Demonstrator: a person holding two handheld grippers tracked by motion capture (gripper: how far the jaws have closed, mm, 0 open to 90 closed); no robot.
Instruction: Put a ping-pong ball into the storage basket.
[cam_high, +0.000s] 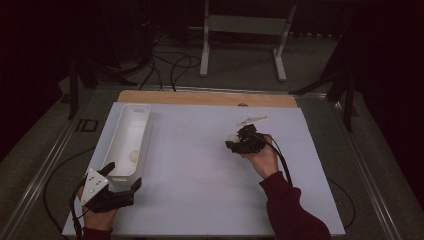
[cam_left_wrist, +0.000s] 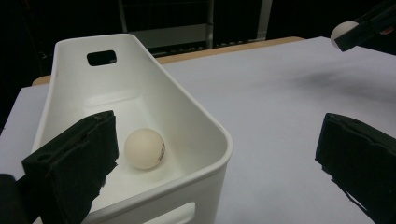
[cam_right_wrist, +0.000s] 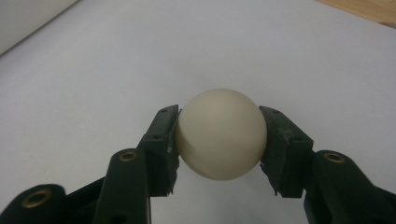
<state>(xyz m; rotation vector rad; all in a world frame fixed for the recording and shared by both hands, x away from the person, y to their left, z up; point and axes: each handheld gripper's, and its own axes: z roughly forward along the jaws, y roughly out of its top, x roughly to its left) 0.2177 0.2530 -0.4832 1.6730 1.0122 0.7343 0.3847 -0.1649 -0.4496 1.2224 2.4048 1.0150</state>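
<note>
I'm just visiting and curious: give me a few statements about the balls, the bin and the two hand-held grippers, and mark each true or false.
1. The right gripper holds a cream ball between its jaws. True.
2. The white bin is empty. False: one ball lies inside it.
3. The left gripper clamps a ball. False: its jaws stand open, one inside the bin, one outside.
4. The bin stands on the white board. True.

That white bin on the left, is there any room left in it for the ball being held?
Yes. The bin holds one ball near the left tool; its far end is bare. The mat between bin and right tool is open too.
</note>
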